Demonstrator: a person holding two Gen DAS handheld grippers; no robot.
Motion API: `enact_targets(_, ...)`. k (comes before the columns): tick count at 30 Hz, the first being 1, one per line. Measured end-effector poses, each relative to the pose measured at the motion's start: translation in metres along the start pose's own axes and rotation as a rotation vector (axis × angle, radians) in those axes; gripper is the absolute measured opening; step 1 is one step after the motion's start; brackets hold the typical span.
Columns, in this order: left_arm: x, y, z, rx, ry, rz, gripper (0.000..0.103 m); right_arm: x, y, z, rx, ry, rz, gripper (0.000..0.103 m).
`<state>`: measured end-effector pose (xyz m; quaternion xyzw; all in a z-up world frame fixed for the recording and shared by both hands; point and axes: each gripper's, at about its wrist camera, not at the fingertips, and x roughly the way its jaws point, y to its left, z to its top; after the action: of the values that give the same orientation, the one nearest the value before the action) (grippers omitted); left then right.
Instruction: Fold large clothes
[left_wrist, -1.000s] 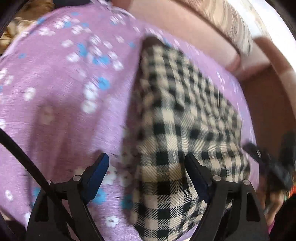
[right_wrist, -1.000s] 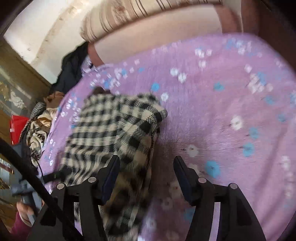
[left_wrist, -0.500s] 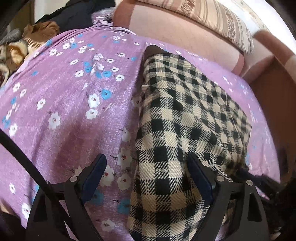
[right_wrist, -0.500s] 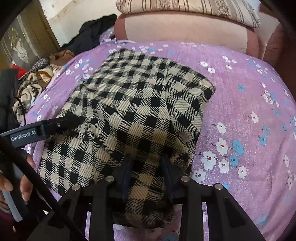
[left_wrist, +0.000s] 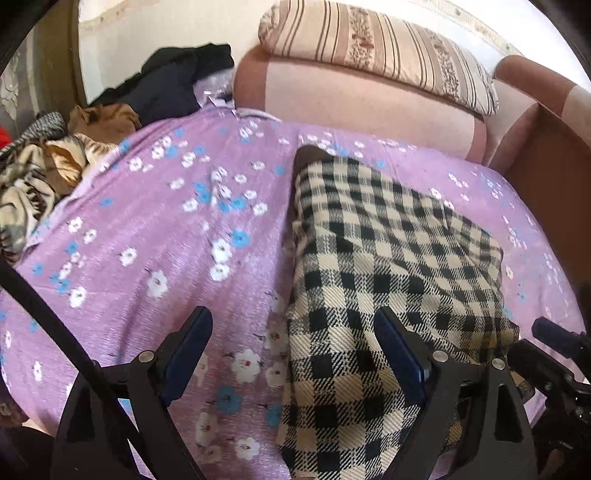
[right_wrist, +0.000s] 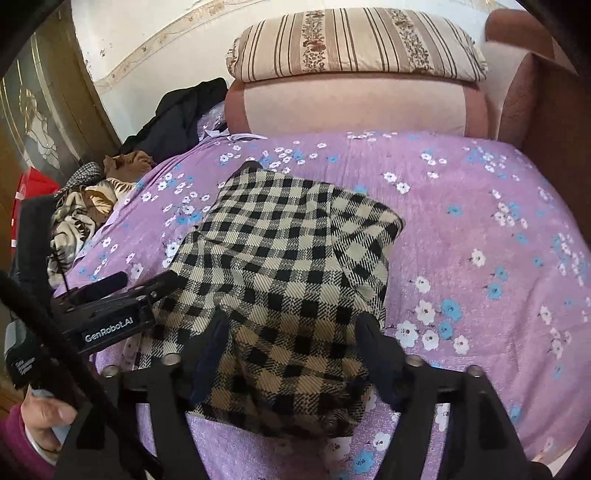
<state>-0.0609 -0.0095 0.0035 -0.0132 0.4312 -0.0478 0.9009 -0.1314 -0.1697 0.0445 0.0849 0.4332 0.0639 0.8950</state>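
Half a second back my right claw (right_wrist: 291, 354) was pinched on the near edge of the checked garment (right_wrist: 280, 280); its jaws have just been opening and now stand wide, the cloth lying loose between them. My left claw (left_wrist: 291, 354) is also spread wide, gripping nothing, one finger over the purple floral bedsheet (left_wrist: 147, 240) and the other over the garment's left edge. That garment lies folded mid-bed, nearer the front edge.

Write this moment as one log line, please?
left gripper: open, empty | right gripper: jaws just opened, released | checked garment: folded on purple sheet
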Motion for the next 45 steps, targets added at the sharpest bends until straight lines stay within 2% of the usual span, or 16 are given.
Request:
enact_targets(6,-0.013,-0.002,0.001,0.025,-0.058,0.043,0.088,-0.003,0.007,0.004,-0.003,-0.028,-0.067,0.084)
enact_targets(16,-0.021,-0.017,0.001,0.13,-0.081,0.1,0.091,0.005,0.008,0.003,0.004,-0.008,-0.064,0.084)
enact_targets(20,-0.023,-0.015,0.003,0.115,-0.086,0.06,0.091,0.006,0.008,0.004,-0.007,-0.011,-0.072,0.084)
enact_targets(24,-0.023,-0.015,0.004,0.119,-0.099,0.1,0.091,0.007,0.005,0.005,0.003,-0.013,-0.077,0.084)
enact_targets(30,-0.022,-0.014,0.006,0.118,-0.104,0.11,0.091,0.008,0.006,0.009,-0.009,-0.025,-0.096,0.085)
enact_targets(34,-0.019,-0.012,0.006,0.112,-0.088,0.088,0.091,0.013,0.006,0.008,-0.009,-0.014,-0.092,0.086)
enact_targets(45,-0.015,-0.013,0.006,0.109,-0.081,0.096,0.091,0.019,0.006,0.007,-0.016,0.003,-0.092,0.086)
